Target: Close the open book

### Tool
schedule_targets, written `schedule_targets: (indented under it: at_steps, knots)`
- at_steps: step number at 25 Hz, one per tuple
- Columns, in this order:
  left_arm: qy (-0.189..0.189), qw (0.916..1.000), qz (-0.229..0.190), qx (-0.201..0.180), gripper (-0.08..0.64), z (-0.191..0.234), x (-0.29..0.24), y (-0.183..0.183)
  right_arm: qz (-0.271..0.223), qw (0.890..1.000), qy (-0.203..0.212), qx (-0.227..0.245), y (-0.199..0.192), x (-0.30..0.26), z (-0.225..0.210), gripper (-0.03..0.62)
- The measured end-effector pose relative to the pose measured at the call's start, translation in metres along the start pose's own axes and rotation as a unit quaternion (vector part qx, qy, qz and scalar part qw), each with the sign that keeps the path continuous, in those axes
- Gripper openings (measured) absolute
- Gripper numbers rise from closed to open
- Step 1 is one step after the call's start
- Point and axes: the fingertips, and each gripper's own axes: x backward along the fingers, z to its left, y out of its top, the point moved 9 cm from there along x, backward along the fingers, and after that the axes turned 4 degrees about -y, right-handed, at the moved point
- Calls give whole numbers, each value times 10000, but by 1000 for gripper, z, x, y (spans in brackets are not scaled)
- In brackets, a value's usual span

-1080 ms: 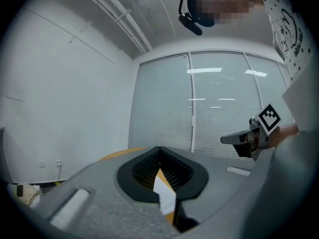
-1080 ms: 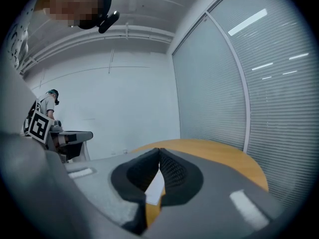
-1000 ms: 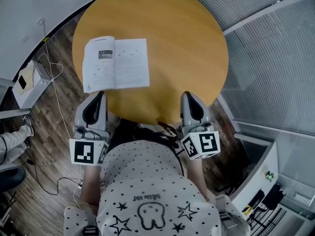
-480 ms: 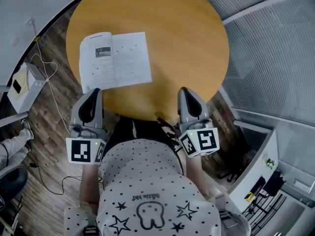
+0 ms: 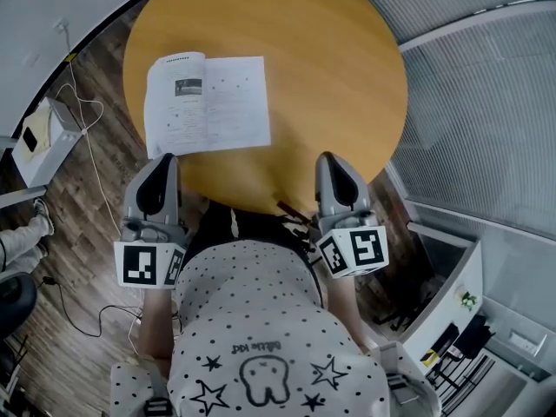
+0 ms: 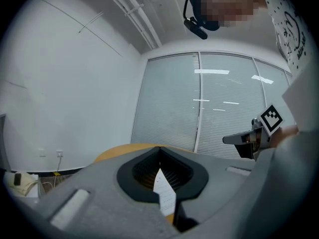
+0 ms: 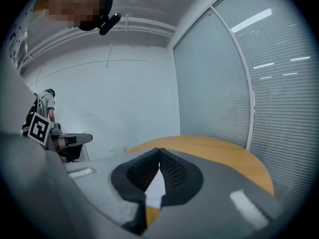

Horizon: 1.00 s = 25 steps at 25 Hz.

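On the left part of the round table [image 5: 330,59], the open book [image 5: 207,102] is laid flat. Both the left gripper [image 5: 165,158] and right gripper [image 5: 328,156] are clenched empty at the near edge.

Table [image 5: 347,76]: far rim cut off by top edge of head view; near rim hidden under person's torso [image 5: 261,320]. Book [image 5: 207,102]: print too small to read; in both gripper views only a white sliver shows. Leg [image 5: 22,237] cut off at left edge
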Motion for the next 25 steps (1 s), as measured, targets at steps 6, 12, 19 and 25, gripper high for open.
schedule_targets:
  at_steps: [6, 12, 19, 25]
  knots:
    - [233, 9997, -23, 13, 9, -6, -8, 4, -73, 9999, 89, -13, 6, -5, -12, 5]
    - [239, 9997, -60, 9, 9, -14, -22, 10, -115, 9999, 85, -37, 11, -10, -28, 5]
    - [464, 9982, 370, 111, 9, -15, -29, -2, -65, 9998, 180, -10, 11, -17, -39, 5]
    - [803, 9944, 651, 229, 9, -19, -26, -12, -69, 9996, 286, 28, 10, -18, -48, 5]
